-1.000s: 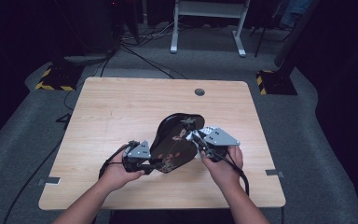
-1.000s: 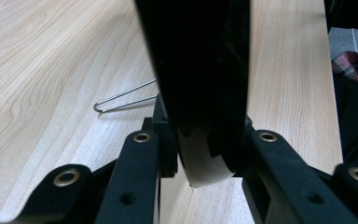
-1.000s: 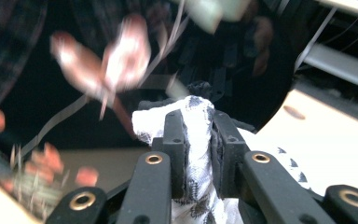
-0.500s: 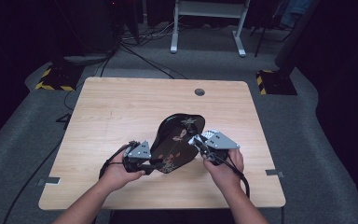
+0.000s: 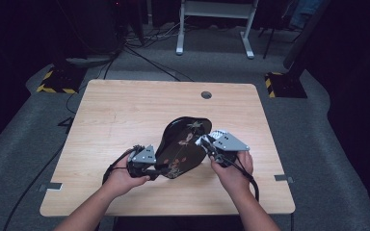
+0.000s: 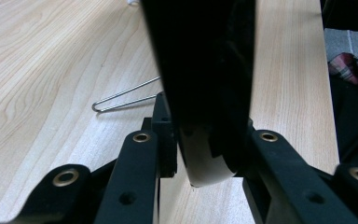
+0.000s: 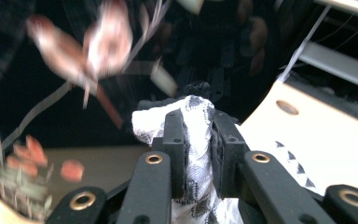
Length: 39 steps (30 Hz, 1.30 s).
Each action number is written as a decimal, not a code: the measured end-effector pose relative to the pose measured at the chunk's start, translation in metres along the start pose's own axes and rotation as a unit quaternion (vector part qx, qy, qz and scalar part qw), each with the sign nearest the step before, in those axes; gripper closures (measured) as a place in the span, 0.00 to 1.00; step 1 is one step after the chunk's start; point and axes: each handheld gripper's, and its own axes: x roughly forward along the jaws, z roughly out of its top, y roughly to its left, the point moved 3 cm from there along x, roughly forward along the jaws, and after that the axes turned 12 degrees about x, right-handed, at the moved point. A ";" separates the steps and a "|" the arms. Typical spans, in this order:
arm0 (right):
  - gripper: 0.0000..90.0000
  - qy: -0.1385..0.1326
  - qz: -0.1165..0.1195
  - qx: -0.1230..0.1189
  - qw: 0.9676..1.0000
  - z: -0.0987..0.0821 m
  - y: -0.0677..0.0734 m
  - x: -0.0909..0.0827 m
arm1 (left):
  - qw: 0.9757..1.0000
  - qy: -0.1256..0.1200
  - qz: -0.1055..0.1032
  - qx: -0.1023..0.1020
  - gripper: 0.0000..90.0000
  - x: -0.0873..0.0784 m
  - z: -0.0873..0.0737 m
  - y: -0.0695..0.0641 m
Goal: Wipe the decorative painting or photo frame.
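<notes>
Black lacquered tray (image 5: 180, 147), apparently floral-painted, tilted between both tools.

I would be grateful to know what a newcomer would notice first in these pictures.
First, the glossy black lacquered tray with a flower pattern, held tilted above the near middle of the wooden table. The left gripper clamps its near edge, while the right gripper presses a white patterned cloth against its painted face. In the left gripper view a thin wire loop lies on the table beside the tray.
</notes>
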 end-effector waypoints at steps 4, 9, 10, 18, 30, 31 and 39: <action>0.88 0.014 0.002 -0.003 1.000 -0.008 0.001 0.002 | 1.000 0.001 -0.001 -0.001 0.81 0.000 0.000 0.000; 0.88 -0.009 -0.009 0.000 1.000 0.011 -0.007 -0.006 | 1.000 -0.001 -0.002 -0.001 0.81 0.000 0.000 0.001; 0.88 -0.014 -0.011 0.002 1.000 0.015 -0.009 -0.007 | 1.000 -0.001 -0.002 -0.001 0.81 0.000 0.000 0.001; 0.88 0.003 -0.008 0.000 1.000 0.001 -0.007 0.000 | 1.000 0.003 -0.002 0.001 0.81 0.000 0.001 0.001; 0.88 0.000 0.023 -0.019 1.000 0.004 0.021 0.000 | 1.000 0.004 -0.003 0.001 0.81 0.001 0.001 0.001; 0.88 -0.006 0.032 -0.024 0.999 0.008 0.028 0.000 | 1.000 0.005 -0.002 0.001 0.81 0.001 0.001 0.001; 0.88 0.008 0.047 -0.028 0.998 -0.009 0.037 0.008 | 1.000 0.006 0.000 0.000 0.81 0.001 0.001 0.001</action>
